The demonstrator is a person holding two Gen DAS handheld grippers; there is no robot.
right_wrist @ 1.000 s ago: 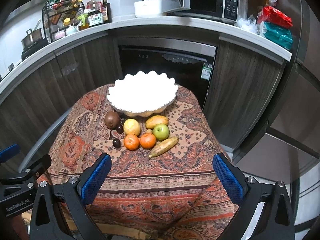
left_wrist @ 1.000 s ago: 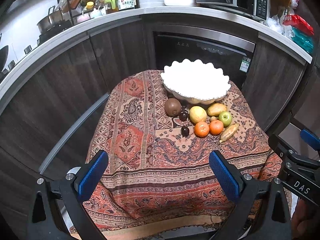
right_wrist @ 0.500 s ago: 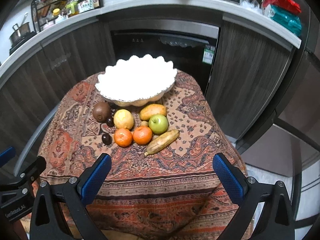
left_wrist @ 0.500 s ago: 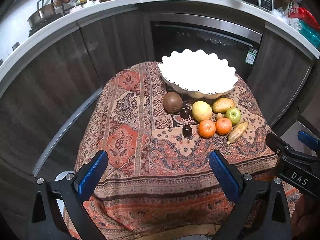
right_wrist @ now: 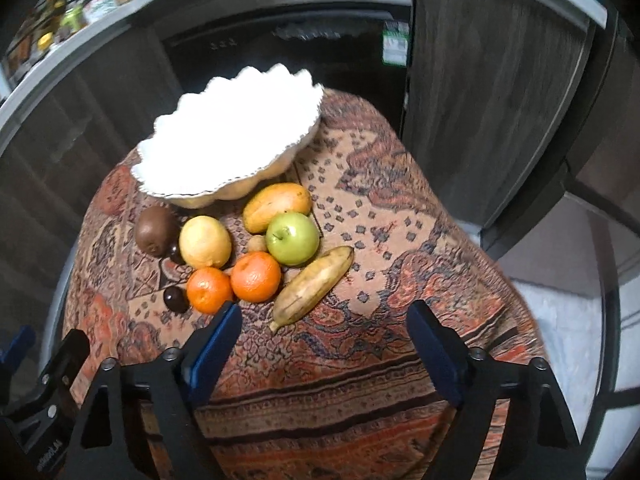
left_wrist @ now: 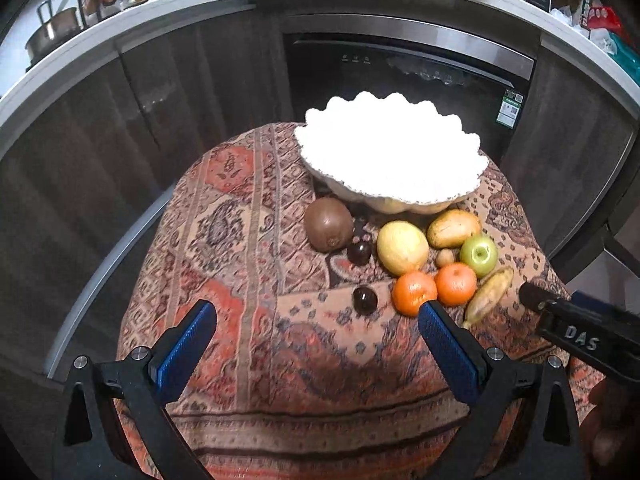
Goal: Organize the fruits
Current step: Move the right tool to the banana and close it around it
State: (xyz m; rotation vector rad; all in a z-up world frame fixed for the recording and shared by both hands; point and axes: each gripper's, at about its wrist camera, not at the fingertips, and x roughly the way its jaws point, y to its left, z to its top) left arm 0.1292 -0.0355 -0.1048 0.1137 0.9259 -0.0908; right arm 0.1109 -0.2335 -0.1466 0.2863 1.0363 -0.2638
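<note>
Yellow-brown banana, lying diagonally, stem nearest

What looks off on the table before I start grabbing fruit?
Nothing spilled or toppled. The banana is oddly browned and dull. All fruit sits on the cloth beside the bowl, none in it.

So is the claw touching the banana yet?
Apart. The right wrist view shows cloth between the right claw, its jaws closing on nothing, and the banana.
</note>
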